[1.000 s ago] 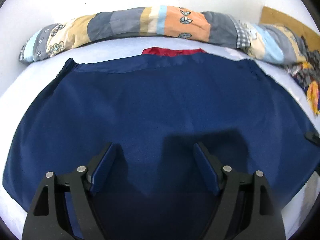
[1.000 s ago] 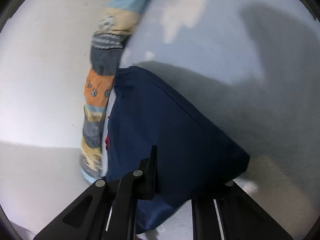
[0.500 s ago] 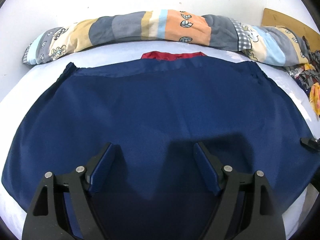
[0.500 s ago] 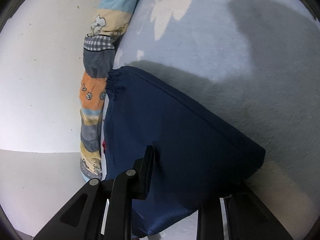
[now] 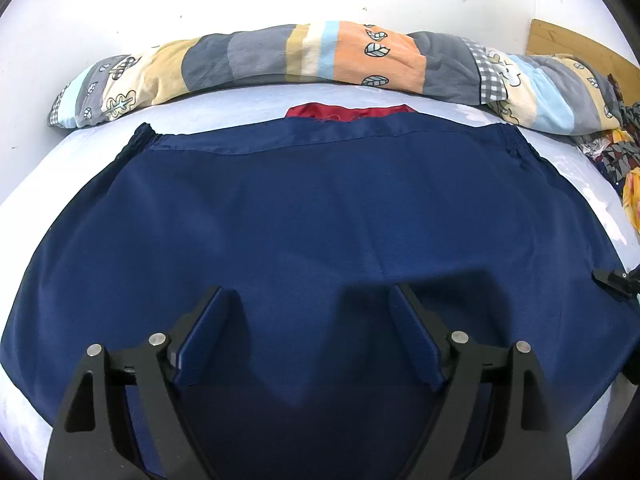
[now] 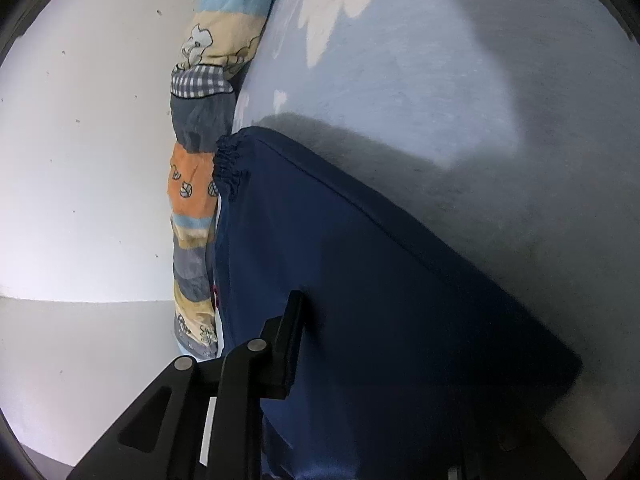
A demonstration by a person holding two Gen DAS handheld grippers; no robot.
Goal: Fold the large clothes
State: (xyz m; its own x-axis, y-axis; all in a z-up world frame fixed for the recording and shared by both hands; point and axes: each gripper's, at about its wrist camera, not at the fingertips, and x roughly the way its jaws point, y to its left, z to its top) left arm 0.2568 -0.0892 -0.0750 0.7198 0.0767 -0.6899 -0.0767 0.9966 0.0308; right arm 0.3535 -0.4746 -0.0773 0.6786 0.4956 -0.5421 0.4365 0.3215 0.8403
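Observation:
A large navy garment (image 5: 320, 200) lies spread flat on the pale blue bed sheet (image 5: 240, 100), its waistband at the far side. A red cloth (image 5: 348, 112) peeks out beyond that waistband. My left gripper (image 5: 308, 292) hangs open just above the near part of the garment, with nothing between its fingers. In the right wrist view the navy garment (image 6: 380, 260) runs away from me to its gathered elastic corner (image 6: 228, 164). My right gripper (image 6: 392, 360) has its jaws parted at the garment's side edge. One finger (image 6: 292, 340) rests on the cloth; the other is hidden under it.
A rolled patchwork quilt (image 5: 300, 56) lies along the white wall behind the garment. Patterned clothes (image 5: 616, 152) are heaped at the far right, below a wooden board (image 5: 568, 40). Bare sheet (image 6: 400, 60) stretches beyond the garment's side edge. The right gripper's tip (image 5: 612, 280) shows at the garment's right edge.
My right gripper's jaws have parted and it has sunk with the garment's edge onto the sheet. The left gripper has stayed where it was, open.

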